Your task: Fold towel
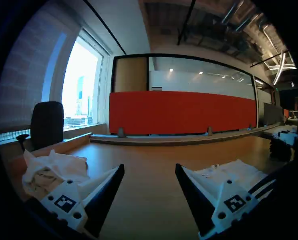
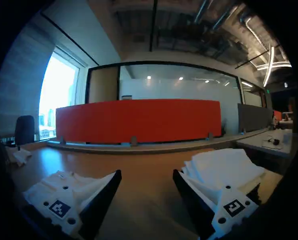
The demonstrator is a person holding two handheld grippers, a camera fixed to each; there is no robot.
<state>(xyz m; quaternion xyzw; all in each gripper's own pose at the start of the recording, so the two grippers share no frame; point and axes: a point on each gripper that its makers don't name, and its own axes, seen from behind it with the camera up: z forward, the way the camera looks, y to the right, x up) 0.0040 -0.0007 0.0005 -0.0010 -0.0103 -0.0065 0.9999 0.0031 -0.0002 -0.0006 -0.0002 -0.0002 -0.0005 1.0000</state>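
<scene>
Both grippers hover low over the wooden table, jaws spread wide and holding nothing: left gripper, right gripper. The level, forward-facing pose probably frames the work between them before a grasp. A loose towel, white and lying fairly flat with a rumpled edge, sits at 4 o'clock in the left gripper view. Probably the same piece lies at 8 o'clock in the right gripper view, so it rests between the two tools. A crumpled towel waits at 8 o'clock in the left gripper view. A stack of folded towels, neat and layered, stands at 4 o'clock in the right gripper view, likely the finished pile
</scene>
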